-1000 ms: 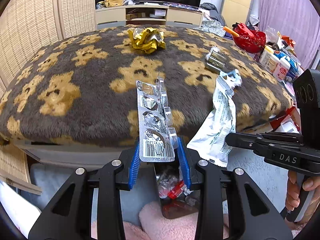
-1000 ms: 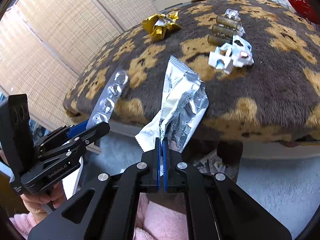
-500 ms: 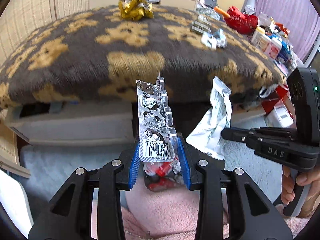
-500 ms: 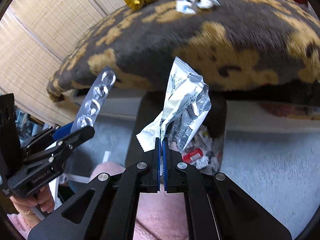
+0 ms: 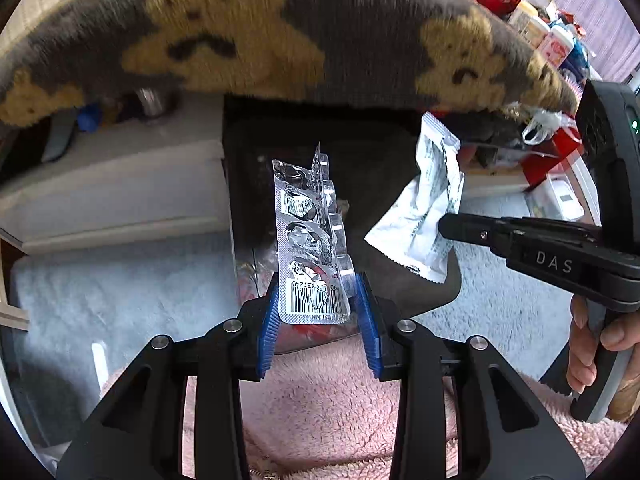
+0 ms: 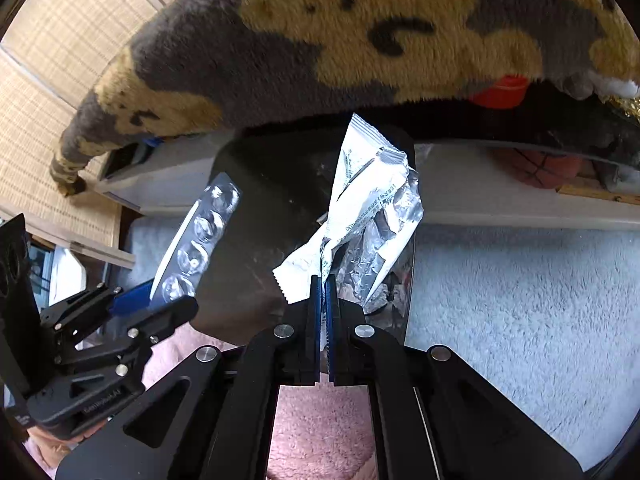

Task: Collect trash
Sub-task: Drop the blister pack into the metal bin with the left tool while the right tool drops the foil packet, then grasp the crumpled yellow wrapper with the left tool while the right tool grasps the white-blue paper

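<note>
- Dropping both hands together, the person now holds the two grippers low, just over the black trash bin (image 5: 400, 148) on the pale carpet (image 6: 520, 280), in front of their pink fleece lap (image 5: 340, 400).
- Nearest, the left gripper (image 5: 318, 312) is clamped across the barcode end of an empty blister pack (image 5: 308, 240), which stands upright above the bin's opening.
- Beside it, the right gripper (image 6: 323, 292) is squeezed tight on the torn corner of a white and silver wrapper (image 6: 368, 208), also hanging over the bin.
- Inside the bin, red and clear scraps (image 5: 312, 330) already lie; I judge letting go is the next step.
- Farther off, the bear-print blanket (image 5: 240, 40) now looms overhead. A second ago its top lay in plain view, gold foil wad and other litter on it; those pieces remain to be collected.
</note>
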`<state>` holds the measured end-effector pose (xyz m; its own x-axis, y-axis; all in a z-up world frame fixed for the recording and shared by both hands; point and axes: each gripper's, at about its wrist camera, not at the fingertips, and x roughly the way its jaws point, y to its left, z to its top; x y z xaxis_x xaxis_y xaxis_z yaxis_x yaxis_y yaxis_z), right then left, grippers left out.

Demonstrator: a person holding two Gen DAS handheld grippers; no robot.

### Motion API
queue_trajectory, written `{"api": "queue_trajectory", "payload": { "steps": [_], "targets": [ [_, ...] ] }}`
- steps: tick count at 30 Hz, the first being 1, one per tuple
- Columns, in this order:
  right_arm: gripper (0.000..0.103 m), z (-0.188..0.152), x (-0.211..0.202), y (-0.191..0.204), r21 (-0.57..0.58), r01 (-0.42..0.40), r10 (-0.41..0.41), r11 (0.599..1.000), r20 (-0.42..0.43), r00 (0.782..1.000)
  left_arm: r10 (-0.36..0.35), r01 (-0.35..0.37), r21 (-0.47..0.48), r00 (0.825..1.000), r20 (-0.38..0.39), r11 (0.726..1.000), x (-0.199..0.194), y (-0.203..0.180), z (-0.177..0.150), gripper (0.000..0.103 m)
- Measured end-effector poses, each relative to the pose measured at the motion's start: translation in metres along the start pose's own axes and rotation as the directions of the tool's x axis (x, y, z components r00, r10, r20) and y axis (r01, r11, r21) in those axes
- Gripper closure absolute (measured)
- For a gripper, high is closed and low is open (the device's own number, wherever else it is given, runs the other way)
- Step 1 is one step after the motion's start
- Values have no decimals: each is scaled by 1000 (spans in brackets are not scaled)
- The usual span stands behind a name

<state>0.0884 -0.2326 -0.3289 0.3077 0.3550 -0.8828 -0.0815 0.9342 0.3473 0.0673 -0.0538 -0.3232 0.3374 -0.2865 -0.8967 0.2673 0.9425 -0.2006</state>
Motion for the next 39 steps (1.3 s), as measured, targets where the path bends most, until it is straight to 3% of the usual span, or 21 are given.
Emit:
{"api": "queue_trajectory", "payload": {
  "steps": [5,7,9,10,11,15,17,20,27,32,39],
  "targets": [
    [95,3,12,4,-3,36,-36,999,-29,999,-7,6,-11,999,-40,1000,16,4,1,68],
    [94,5,16,4,6,51,-50,999,-42,998,-3,3,-18,999,-44,1000,18,8,3,63],
    [76,5,18,4,8,80,-80,997,-42,996,-2,1,-25,999,-39,1000,17,10,4,50],
    [43,5,17,3,13,90,-90,996,-35,995,-1,0,-26,999,-35,1000,16,10,4,48],
    [23,5,15,1,24,95,-94,995,-21,995,1,-1,-27,999,-32,1000,15,11,3,45],
    [20,6,4,-1,39,129,-129,991,20,991,15,-15,-39,1000,-14,999,7,17,3,26],
    [5,7,-3,-2,47,150,-152,988,41,988,27,-27,-40,1000,-4,999,1,18,3,18],
    [4,10,-13,-2,48,159,-162,986,62,985,47,-46,-32,999,18,998,-10,20,5,8],
    [4,22,-57,5,50,171,-177,984,170,969,64,-59,-44,993,103,997,-48,29,20,8],
    [4,40,-100,20,17,212,-207,977,303,930,82,-74,-48,982,171,996,-77,33,37,8],
    [4,77,-118,35,-19,240,-215,971,383,898,125,-115,-52,961,247,992,-105,43,76,8]
  ]
}}
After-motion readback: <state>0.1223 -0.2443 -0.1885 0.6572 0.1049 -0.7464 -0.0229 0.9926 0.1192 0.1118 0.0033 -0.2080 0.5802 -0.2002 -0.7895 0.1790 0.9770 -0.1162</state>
